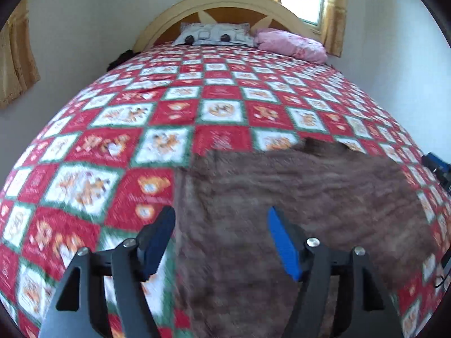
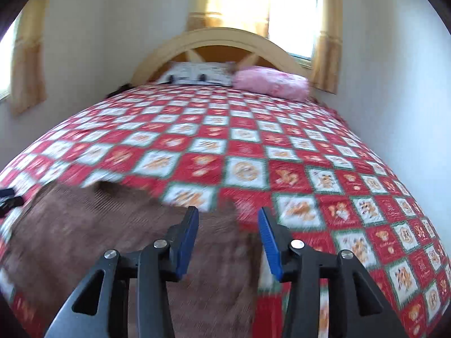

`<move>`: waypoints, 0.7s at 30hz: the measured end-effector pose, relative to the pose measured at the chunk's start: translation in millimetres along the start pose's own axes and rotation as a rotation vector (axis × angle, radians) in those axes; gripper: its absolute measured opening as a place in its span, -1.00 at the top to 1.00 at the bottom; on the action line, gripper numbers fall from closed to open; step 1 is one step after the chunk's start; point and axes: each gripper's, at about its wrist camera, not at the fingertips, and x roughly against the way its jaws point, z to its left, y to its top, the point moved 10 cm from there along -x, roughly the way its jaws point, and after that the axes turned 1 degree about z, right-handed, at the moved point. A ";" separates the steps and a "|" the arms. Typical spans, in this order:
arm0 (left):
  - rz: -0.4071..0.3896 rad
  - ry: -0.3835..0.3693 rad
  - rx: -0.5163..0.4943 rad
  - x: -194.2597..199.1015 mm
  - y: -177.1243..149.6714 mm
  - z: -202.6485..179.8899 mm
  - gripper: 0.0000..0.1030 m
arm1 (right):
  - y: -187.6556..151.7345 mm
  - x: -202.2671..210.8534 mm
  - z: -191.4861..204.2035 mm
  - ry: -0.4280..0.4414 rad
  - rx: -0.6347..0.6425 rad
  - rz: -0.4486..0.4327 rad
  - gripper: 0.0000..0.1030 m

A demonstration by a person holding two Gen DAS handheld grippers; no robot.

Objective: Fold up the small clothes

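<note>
A brown garment (image 1: 296, 197) is lying spread flat on the near part of the bed (image 1: 169, 107), on top of a red, white and green checked bedspread (image 1: 118, 143).

The left claw (image 1: 221, 217) is hovering over the garment's left portion with its jaws standing wide apart and nothing between them. Its left finger is sitting right at the garment's left edge, over the line where brown fabric meets bedspread, while its blue-padded right finger is hanging above the brown cloth itself. Whether the tips are touching the fabric is not clear through the blur.

The right claw (image 2: 228, 217) is also gaping open and empty, poised over the garment's (image 2: 98, 239) right edge: its left finger is over brown cloth, its right finger is over the bedspread (image 2: 310, 169) just beside that edge.

At the far end, a white pillow (image 1: 215, 35) and a pink pillow (image 1: 290, 45) are resting against the headboard (image 1: 225, 2).
</note>
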 end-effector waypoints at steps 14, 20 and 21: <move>0.046 0.079 -0.046 12.2 -86.9 -22.6 -0.44 | -138.1 37.8 10.1 0.088 -0.088 0.223 0.69; 0.024 0.125 -0.093 18.3 -93.9 -18.4 -0.68 | -148.3 49.6 1.9 0.092 -0.102 0.207 0.69; 0.031 0.122 -0.062 18.5 -95.0 -13.6 -0.74 | -148.4 50.4 1.4 0.098 -0.118 0.210 0.69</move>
